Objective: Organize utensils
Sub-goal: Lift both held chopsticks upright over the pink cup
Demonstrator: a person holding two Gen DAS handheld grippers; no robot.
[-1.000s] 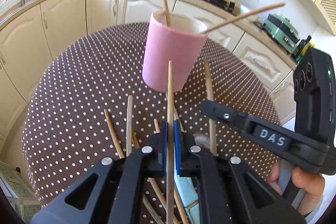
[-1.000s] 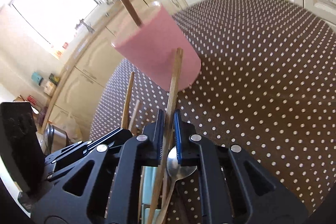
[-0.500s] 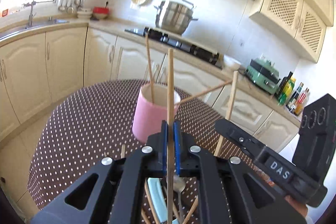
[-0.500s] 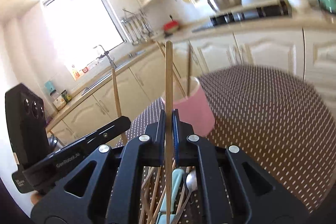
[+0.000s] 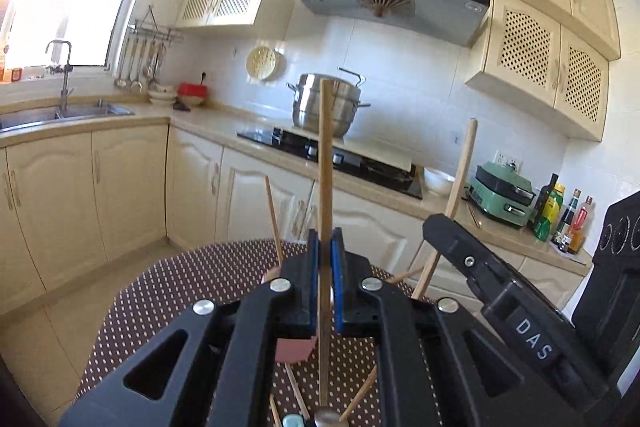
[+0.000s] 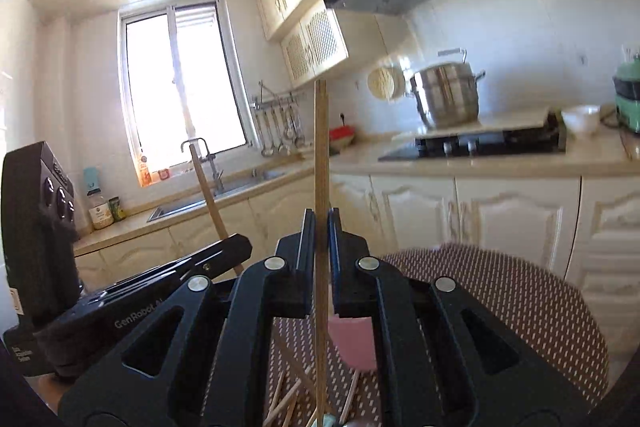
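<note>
My left gripper (image 5: 325,255) is shut on a wooden chopstick (image 5: 326,155) that stands upright, well above the table. Beside it, my right gripper (image 6: 321,223) is shut on a second upright chopstick (image 6: 321,147). In the left wrist view the right gripper (image 5: 434,227) appears at the right with its chopstick (image 5: 460,183). The pink cup (image 6: 354,343) stands on the dotted table (image 6: 500,299) below both grippers, mostly hidden by the fingers. A chopstick (image 5: 273,219) sticks up out of the cup. Loose chopsticks (image 6: 284,399) and a spoon (image 5: 326,419) lie on the table below.
Cream cabinets and a counter run behind the table, with a hob (image 5: 340,159), a steel pot (image 5: 320,107) and a sink (image 5: 60,113). A green appliance (image 5: 504,195) and bottles (image 5: 560,215) stand on the counter at the right.
Both grippers have risen from just above the table and tilted up toward level, each lifting its chopstick. The pink cup has dropped to the bottom of both views.
</note>
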